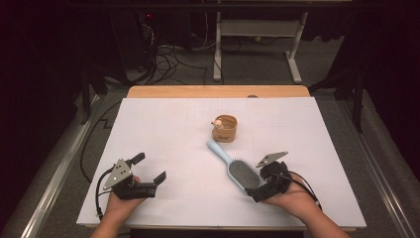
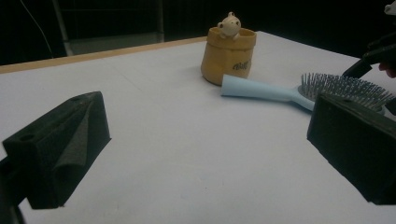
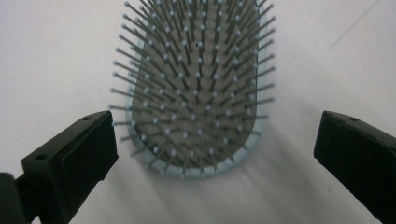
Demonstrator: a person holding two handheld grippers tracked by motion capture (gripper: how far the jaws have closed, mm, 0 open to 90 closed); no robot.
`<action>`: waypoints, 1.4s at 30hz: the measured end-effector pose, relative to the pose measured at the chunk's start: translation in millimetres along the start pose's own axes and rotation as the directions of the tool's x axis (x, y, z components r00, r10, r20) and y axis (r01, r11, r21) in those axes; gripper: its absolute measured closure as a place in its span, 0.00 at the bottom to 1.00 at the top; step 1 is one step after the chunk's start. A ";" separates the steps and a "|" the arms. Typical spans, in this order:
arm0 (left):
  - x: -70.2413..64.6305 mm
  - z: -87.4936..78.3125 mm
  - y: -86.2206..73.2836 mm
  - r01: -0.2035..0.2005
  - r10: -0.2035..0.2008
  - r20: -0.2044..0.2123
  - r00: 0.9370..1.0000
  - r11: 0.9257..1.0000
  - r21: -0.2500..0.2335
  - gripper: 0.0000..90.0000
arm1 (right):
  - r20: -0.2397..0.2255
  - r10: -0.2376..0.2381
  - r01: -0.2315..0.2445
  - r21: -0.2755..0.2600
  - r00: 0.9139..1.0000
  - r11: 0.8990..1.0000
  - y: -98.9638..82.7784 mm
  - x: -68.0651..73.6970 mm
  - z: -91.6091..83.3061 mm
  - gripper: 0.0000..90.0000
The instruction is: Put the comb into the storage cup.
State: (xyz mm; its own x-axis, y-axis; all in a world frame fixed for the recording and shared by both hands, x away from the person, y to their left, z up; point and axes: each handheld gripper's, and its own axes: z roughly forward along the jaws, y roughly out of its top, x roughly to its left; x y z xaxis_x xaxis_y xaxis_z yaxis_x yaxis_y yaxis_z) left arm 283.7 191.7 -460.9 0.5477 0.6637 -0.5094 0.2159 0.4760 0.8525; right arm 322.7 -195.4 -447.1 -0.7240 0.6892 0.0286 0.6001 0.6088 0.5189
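A light blue hairbrush [image 1: 236, 168] lies flat on the white table [image 1: 163, 124] with its bristles up. Its handle points toward a small tan cup [image 1: 225, 129] with a little bear on the rim, and the handle tip is just beside the cup. The right gripper [image 1: 253, 190] is at the round end of the brush. Its jaws are wide apart, one on each side of the brush head, not touching it. The left gripper [image 1: 148, 167] rests well apart from the brush, with its jaws spread wide and nothing between them.
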 end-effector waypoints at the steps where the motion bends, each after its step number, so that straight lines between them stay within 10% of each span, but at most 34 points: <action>1: -0.2 0.0 0.1 0.001 -0.001 0.000 1.000 1.000 -0.002 0.00 | 0.001 -0.002 0.002 0.008 1.000 1.000 3.0 0.7 1.7 0.00; 18: 0.4 -0.2 -0.7 -0.003 0.003 0.001 1.000 1.000 0.002 0.00 | -0.013 -0.052 0.053 0.097 0.999 0.994 36.5 3.4 33.5 0.01; 42: -1.5 -2.9 -1.6 -0.013 0.012 0.013 1.000 1.000 0.006 0.00 | 0.023 -0.081 0.077 0.119 0.996 0.990 47.0 10.9 35.6 0.18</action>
State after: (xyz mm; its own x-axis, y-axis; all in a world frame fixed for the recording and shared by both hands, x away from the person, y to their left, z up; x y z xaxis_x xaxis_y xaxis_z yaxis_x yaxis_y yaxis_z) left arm 280.2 191.6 -461.8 0.5608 0.6621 -0.4972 0.2142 0.4640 0.8595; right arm 355.1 -145.3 -452.9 -0.7619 0.6468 -0.0331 0.5786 0.7028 0.4139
